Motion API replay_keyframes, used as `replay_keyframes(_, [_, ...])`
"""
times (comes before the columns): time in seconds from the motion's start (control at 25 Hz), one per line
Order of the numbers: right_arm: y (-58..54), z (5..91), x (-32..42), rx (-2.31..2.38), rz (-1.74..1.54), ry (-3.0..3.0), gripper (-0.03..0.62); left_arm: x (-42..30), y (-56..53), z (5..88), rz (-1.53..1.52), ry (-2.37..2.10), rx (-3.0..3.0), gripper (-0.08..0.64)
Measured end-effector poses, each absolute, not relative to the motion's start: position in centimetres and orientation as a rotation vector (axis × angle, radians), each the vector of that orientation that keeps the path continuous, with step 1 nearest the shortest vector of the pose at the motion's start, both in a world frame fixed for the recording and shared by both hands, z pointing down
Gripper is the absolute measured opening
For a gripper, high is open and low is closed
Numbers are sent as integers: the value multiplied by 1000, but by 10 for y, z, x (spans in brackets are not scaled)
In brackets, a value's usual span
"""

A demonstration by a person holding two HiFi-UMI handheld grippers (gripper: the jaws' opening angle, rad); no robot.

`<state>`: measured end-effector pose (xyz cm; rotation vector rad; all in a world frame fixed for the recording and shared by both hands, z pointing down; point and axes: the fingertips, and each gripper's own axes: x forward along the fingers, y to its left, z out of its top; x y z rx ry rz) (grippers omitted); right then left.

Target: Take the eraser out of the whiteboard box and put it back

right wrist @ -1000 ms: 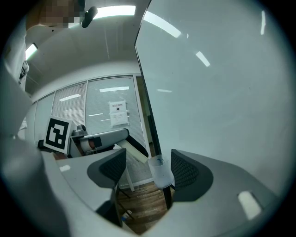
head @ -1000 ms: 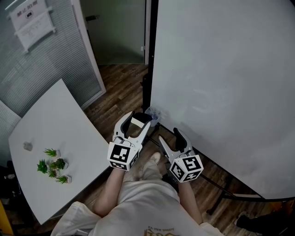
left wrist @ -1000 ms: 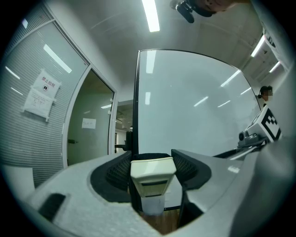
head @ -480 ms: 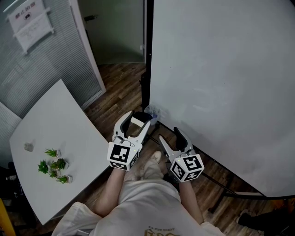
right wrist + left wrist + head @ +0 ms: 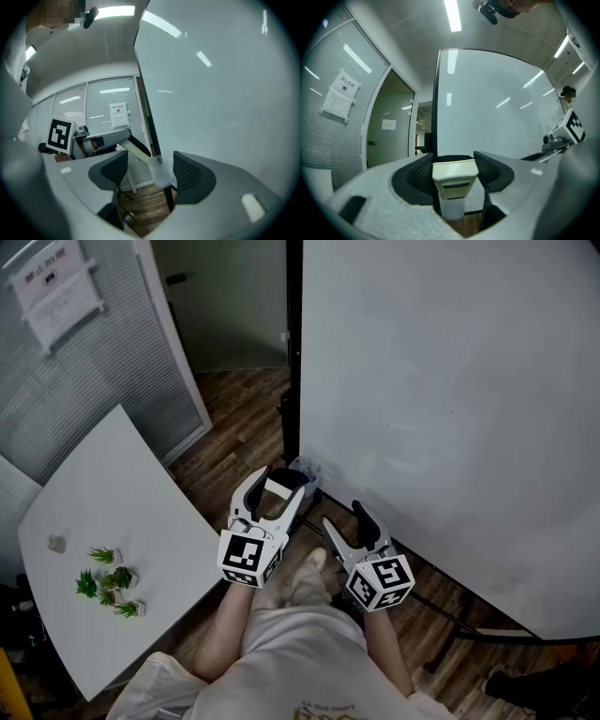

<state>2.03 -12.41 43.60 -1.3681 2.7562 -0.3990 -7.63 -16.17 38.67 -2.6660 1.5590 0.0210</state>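
Clamping the blocky cream eraser (image 5: 454, 174) between ribbed black pads, the left gripper (image 5: 281, 482) stands part-open, exactly as a second ago. Nothing has shifted, so the eraser is out and its return, I judge, has not begun. The translucent plastic whiteboard box (image 5: 452, 206) sits just below it, probably fixed at the glossy whiteboard's (image 5: 450, 409) lower corner. The right gripper (image 5: 343, 517) gapes empty alongside.
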Motion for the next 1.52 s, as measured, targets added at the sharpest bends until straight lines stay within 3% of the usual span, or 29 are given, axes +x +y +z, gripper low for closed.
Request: replay_keyframes(1.52, [-152,452,31,-1388,-464,2758,299,-64,-195,413,-32,1565,-2724,267])
